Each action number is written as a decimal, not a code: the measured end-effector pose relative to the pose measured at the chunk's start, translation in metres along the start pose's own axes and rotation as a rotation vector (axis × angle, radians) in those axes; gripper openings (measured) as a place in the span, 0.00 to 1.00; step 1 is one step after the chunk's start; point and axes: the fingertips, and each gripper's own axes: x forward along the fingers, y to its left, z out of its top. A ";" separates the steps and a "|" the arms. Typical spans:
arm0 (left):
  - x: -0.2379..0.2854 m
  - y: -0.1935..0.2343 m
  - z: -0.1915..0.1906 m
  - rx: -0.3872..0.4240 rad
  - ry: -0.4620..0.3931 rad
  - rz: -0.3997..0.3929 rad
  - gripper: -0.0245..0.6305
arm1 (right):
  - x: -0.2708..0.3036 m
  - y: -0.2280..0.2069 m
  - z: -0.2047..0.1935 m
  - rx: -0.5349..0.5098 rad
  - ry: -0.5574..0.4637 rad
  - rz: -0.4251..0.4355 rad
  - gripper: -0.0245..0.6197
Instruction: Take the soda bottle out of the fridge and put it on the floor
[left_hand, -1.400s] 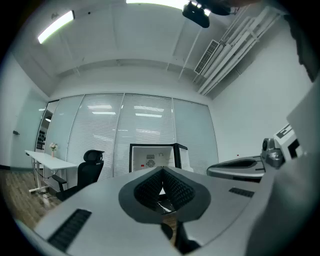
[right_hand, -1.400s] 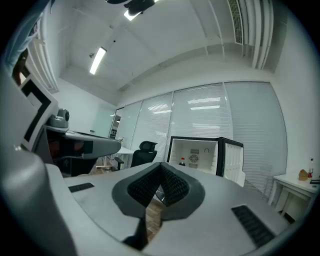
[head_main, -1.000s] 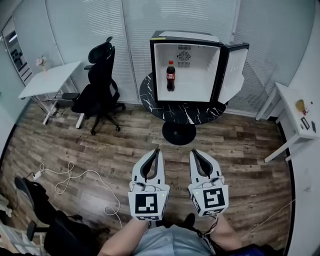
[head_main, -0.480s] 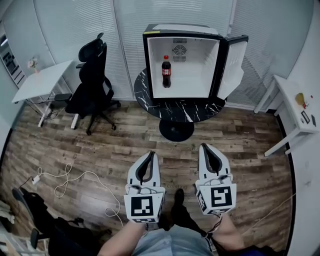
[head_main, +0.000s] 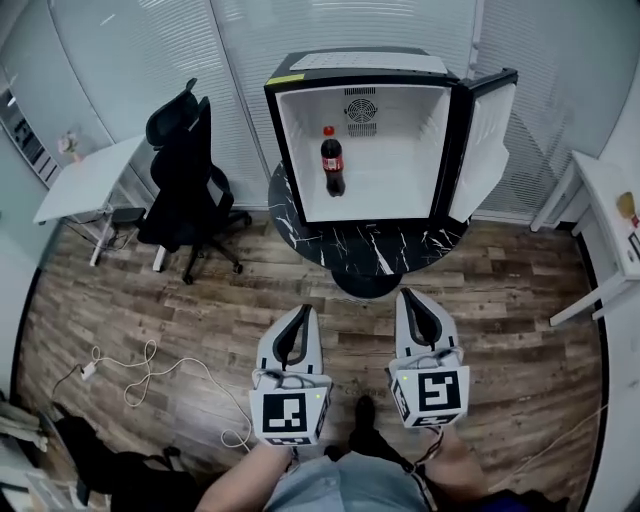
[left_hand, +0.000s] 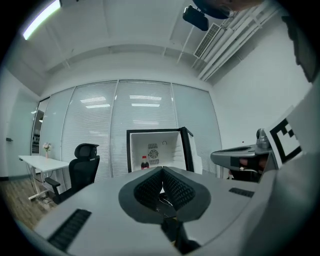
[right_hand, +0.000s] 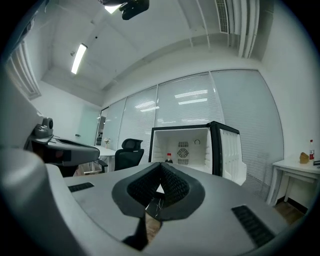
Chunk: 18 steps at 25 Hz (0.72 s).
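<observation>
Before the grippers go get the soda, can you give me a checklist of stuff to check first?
1. Fridge door open: ok, it is swung wide to the right.
2. Soda bottle upright and easy to get at: ok, it stands alone inside the fridge.
3. Jaws open for grabbing: not ok. The left hand-held gripper and right hand-held gripper are both shut and empty.
4. Close enough to reach: not ok, both grippers hang over the wooden floor, short of the round table.
5. Floor spot for the bottle: ok, there is bare wood in front of the table, and the white cable lies off to the left.
</observation>
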 end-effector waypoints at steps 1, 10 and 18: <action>0.010 0.000 0.002 0.003 0.001 0.002 0.06 | 0.009 -0.005 0.000 0.006 0.000 0.007 0.06; 0.071 0.004 0.019 0.011 -0.029 0.048 0.06 | 0.061 -0.021 0.007 -0.012 -0.017 0.114 0.06; 0.099 0.026 0.006 -0.037 -0.016 0.089 0.06 | 0.098 -0.018 -0.006 -0.036 0.030 0.162 0.06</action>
